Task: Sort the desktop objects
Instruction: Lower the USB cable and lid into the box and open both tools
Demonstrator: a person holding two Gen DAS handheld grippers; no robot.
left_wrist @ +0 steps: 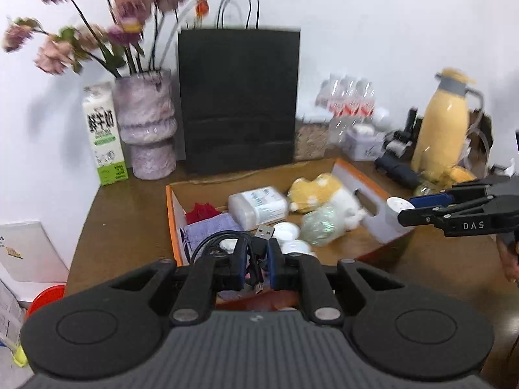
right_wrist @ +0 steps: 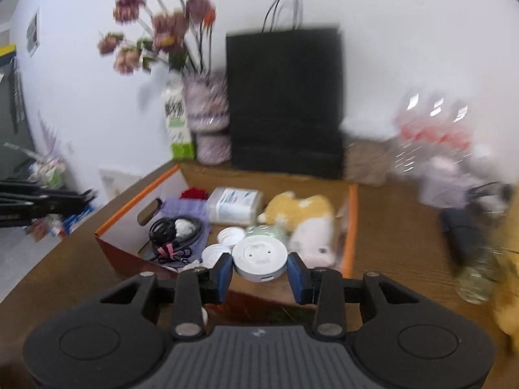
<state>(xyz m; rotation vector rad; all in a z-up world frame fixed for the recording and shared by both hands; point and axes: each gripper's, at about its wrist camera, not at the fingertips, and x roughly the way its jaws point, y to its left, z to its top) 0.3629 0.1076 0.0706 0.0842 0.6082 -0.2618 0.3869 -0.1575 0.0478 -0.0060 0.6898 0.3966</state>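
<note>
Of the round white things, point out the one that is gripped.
The biggest white disc, clamped between the right tool fingers above the box's near edge; the smaller white discs lie loose inside the box.

Each handheld gripper, the left gripper [left_wrist: 255,259] and the right gripper [right_wrist: 260,272], is built of matte black linkages with silver pivot pins, blue finger pads, a grey ribbed body and two round black discs. White "DAS" lettering is printed on one finger's side.

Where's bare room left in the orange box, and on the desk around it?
Box: free cardboard strip along the back wall, behind the wipes pack and plush; everything nearer is crowded. Desk: bare patch left of the box, in front of the milk carton and vase.
</note>
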